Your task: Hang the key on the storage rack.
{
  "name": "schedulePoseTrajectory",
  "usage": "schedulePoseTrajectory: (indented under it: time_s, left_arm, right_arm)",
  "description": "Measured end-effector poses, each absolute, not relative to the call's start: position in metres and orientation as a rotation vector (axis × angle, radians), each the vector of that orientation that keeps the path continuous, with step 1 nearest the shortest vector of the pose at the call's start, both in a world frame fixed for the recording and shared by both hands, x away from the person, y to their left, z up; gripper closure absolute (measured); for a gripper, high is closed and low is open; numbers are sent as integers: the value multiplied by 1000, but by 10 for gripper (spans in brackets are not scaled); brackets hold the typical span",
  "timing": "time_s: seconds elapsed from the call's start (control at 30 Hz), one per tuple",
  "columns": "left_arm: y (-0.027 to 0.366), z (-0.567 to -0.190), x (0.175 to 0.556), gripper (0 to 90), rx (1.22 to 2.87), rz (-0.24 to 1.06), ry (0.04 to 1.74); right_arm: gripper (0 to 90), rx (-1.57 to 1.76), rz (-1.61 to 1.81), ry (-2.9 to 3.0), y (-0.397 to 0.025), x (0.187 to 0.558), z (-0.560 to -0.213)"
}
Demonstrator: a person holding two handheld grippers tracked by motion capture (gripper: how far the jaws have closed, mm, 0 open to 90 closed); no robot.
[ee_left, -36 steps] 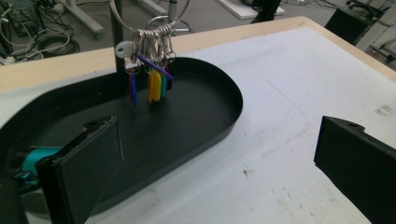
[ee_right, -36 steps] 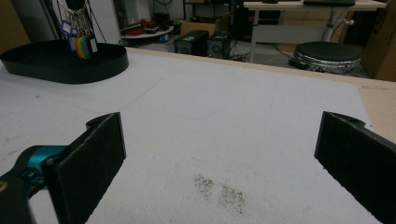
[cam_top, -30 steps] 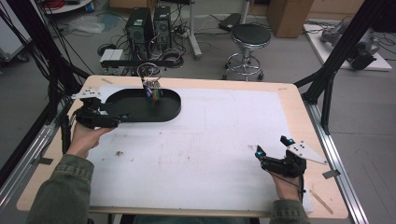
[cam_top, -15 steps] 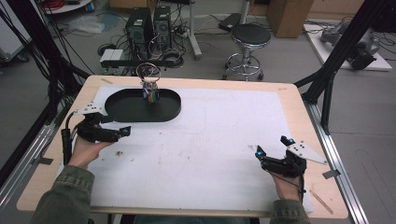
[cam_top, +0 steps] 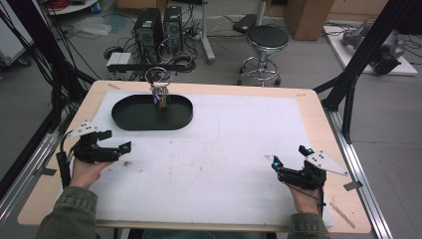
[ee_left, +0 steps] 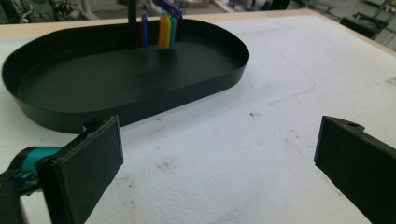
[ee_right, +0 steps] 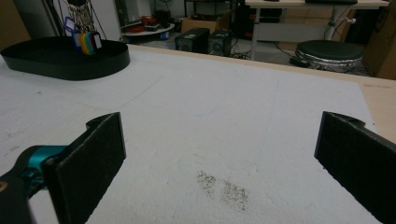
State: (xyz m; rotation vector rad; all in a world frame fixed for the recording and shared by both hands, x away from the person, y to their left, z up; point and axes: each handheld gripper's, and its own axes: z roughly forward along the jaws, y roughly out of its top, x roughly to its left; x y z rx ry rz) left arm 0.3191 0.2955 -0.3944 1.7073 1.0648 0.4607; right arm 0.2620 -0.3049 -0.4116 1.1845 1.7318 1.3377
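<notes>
Tray (cam_top: 130, 117): black oval, sits at the far left of the table (cam_top: 318, 107), on the white mat (cam_top: 224, 149). At its far rim there's a small wire stand (cam_top: 159, 82) with coloured tags (cam_top: 163, 99) hanging from it — blue, yellow, green in the left gripper view (ee_left: 163, 30). I can't tell whether the stand is inside the tray or just behind it.

Left hand-held gripper (cam_top: 117, 149): just beside the tray's near rim, apart from it, low over the mat. Jaws spread wide, nothing between them. In its own view the tray wall (ee_left: 140, 105) is straight ahead and slightly left, bare mat between jaws and wall. Nothing blocks that gap.

Right hand-held gripper (cam_top: 288, 162): near the front right of the table, well apart from the tray. Jaws also spread wide, empty. From its view I see the tray (ee_right: 65, 58) far off at upper left, with open mat all the way across.

Mat: scuffed, with a dark speckled smudge (ee_right: 222, 186) just ahead of the right jaws and a smaller one (cam_top: 127, 163) near the left gripper.

Around the table: black frame struts (cam_top: 353, 69) at the right side, a round stool (cam_top: 267, 37) behind the far edge, PC towers (cam_top: 159, 25) and cabling on the floor behind the tray. A thin stick (cam_top: 343, 215) lies on the bare wood at the front right corner.
</notes>
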Motion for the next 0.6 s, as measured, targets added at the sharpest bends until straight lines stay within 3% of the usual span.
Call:
schedulePoseTrajectory:
  time_s: [0.6]
  left_arm:
    - [316,-406,294,17,1579,651,1096]
  right_arm:
    - [9,1198,1333,1734,-305,261,-413]
